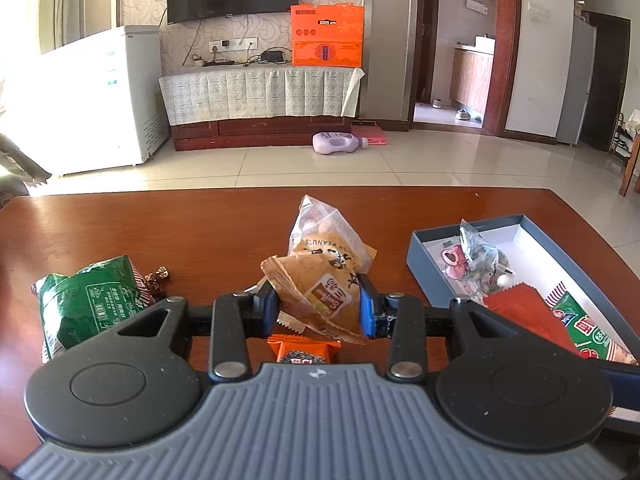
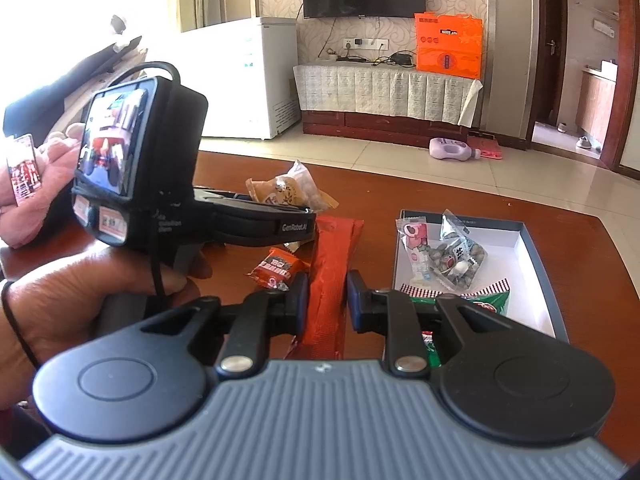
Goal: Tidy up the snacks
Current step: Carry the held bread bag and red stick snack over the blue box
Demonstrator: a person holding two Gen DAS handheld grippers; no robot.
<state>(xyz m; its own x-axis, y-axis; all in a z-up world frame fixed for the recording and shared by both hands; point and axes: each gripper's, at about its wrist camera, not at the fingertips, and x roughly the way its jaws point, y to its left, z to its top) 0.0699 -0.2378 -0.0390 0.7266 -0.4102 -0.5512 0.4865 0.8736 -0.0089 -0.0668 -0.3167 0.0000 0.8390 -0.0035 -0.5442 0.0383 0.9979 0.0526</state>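
My left gripper (image 1: 319, 307) is shut on a tan snack packet (image 1: 320, 292), held above the brown table (image 1: 180, 232). A clear peanut bag (image 1: 324, 236) lies just behind it, and a small orange packet (image 1: 304, 350) lies under the jaws. My right gripper (image 2: 328, 300) is shut on a long red packet (image 2: 332, 276) that sticks forward, left of the grey box (image 2: 540, 248). The box holds a clear bag of dark sweets (image 2: 456, 256), a pink sweet wrapper (image 2: 414, 240) and a green packet (image 2: 492, 300). The left gripper (image 2: 280, 200) shows in the right wrist view with the tan packet (image 2: 280, 192).
A green snack bag (image 1: 88, 300) and small brown sweets (image 1: 158, 278) lie at the table's left. A person's hand (image 2: 100, 296) holds the left gripper's handle. Past the table are a tiled floor, a white freezer (image 1: 96, 100) and a purple bottle (image 1: 340, 143).
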